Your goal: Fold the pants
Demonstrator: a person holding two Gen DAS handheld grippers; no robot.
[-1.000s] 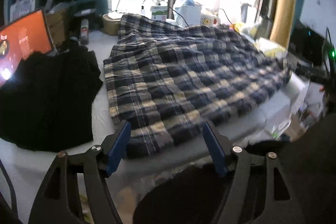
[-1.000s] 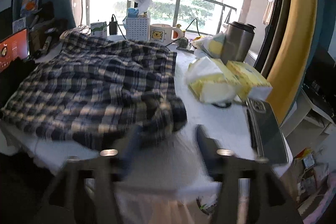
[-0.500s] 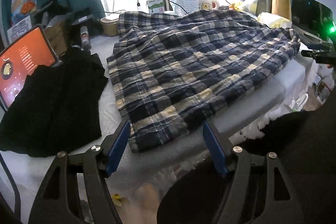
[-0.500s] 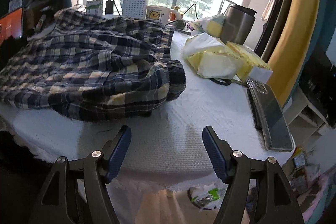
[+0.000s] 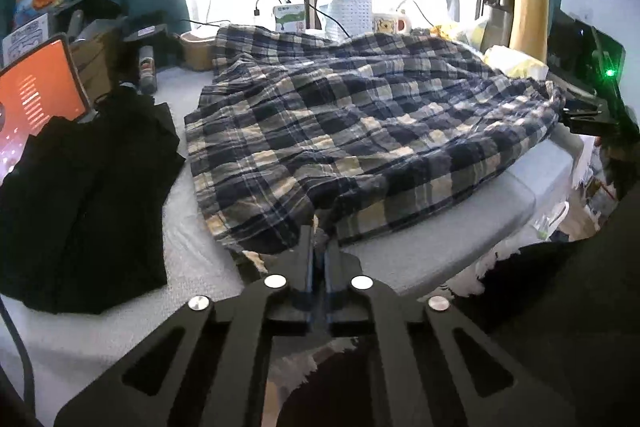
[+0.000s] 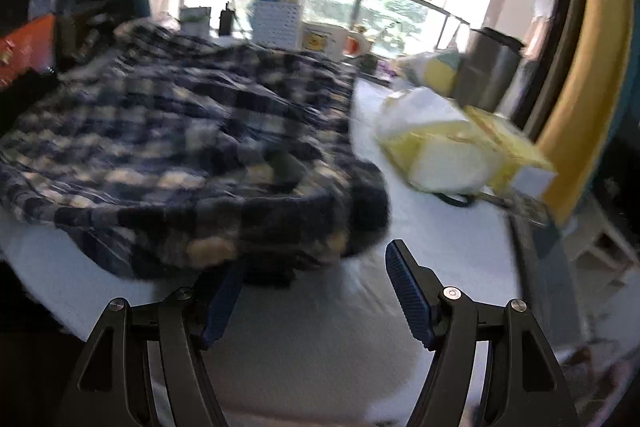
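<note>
Left gripper point(image 5: 319, 243) pinches the plaid pants' point(image 5: 360, 131) near hem; right gripper point(image 6: 316, 267) gapes wide.

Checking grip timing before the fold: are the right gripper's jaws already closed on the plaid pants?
No: the right gripper has its jaws spread wide at the near edge of the plaid pants, clamping nothing.

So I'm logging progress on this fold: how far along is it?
Early. Done: nothing folded; the plaid pants lie spread and rumpled on the white table. In hand: the left gripper is shut on the near hem; the right gripper is open at the pants' other near corner, its view blurred. Left: the right grasp and every fold. The black garment lies beside.
</note>
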